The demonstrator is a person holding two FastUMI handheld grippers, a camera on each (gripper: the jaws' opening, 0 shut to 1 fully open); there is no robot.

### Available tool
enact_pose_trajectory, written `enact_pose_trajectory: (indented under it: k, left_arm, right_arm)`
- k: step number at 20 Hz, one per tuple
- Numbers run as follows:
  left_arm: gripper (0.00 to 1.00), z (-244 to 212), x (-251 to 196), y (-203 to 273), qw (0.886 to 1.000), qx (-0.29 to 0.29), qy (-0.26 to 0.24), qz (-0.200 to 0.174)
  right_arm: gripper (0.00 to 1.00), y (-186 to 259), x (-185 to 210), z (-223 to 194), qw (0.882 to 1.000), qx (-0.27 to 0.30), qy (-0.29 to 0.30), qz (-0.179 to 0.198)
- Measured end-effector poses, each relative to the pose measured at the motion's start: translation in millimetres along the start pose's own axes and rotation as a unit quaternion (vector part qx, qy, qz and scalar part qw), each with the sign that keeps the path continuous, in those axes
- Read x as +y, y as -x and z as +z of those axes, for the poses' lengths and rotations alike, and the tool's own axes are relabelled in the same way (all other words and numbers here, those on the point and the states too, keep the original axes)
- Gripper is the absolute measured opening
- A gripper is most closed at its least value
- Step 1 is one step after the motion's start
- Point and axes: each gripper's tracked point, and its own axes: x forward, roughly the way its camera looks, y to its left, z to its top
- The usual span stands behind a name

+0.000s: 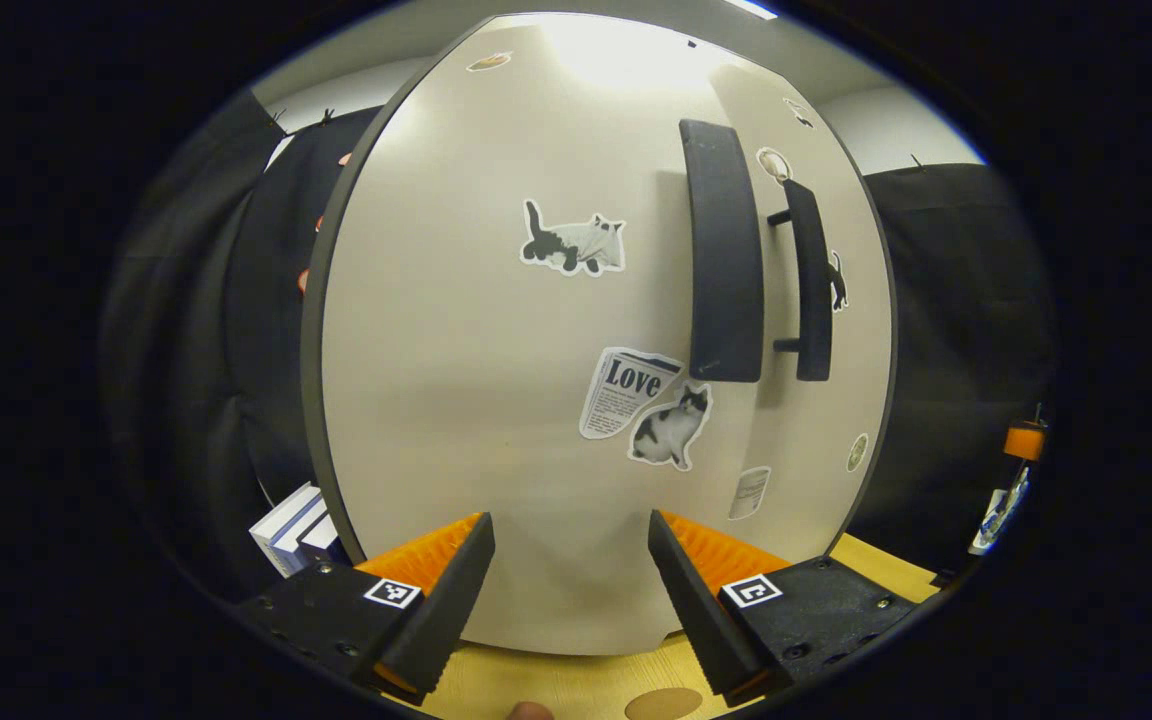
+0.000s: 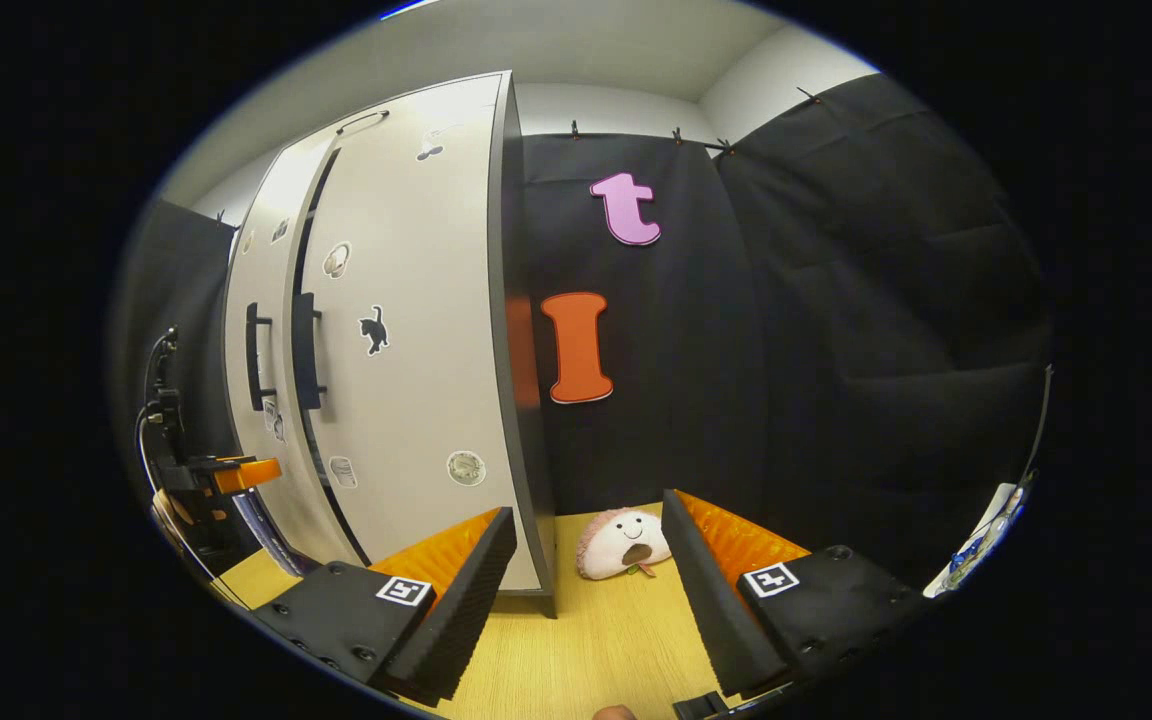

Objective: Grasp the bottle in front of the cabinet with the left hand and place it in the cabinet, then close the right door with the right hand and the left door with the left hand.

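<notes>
Both cabinet doors are seen shut or very nearly so, the left door [image 1: 496, 400] and right door [image 2: 406, 330] meeting at their handles. The bottle is presumably inside, behind the doors. The left gripper [image 1: 571, 590] and right gripper [image 2: 586, 600] are held open, empty. Little appears left.
</notes>
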Motion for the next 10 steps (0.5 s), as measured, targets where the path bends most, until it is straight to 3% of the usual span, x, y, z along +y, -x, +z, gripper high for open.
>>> enact_pose_trajectory:
  k: [10]
  left_arm:
    - [0.94, 85.1, 31.6, 115.4, 0.998, -0.059, -0.006, 0.014]
  right_arm:
    - [0.97, 43.7, 11.2, 40.9, 0.999, -0.033, 0.006, 0.008]
